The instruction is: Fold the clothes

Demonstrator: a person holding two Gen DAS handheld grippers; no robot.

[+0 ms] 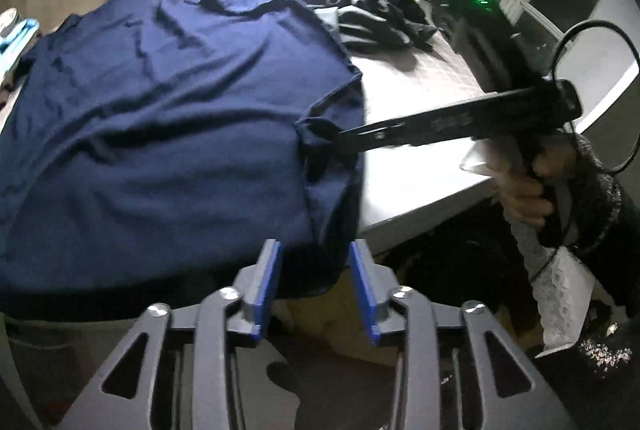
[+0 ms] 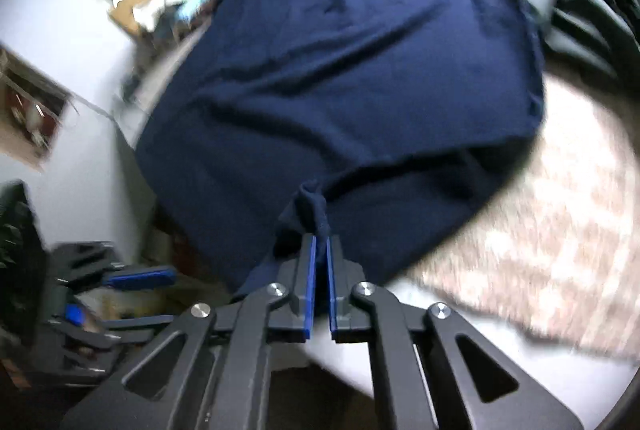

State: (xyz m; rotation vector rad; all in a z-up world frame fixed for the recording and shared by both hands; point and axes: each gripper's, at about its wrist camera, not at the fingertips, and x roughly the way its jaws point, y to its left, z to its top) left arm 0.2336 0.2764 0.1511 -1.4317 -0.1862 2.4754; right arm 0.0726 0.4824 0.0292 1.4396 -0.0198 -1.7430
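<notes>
A navy shirt [image 1: 168, 118] lies spread on the table [image 1: 412, 158]. The right gripper [image 2: 319, 242] pinches a bunched fold at its near edge; the left gripper [image 1: 314, 254], jaws apart and empty, hovers just before the hem. No readable writing shows.

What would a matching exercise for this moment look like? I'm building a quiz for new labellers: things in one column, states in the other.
Things:
1. left claw
2. right claw
3. blue shirt
4. dark clothes

States:
A. heaped at the far end of the table
B. open, holding nothing
C. spread out on the table
D. shut on a bunch of cloth

Pairs: 1-B, 2-D, 3-C, 4-A
</notes>
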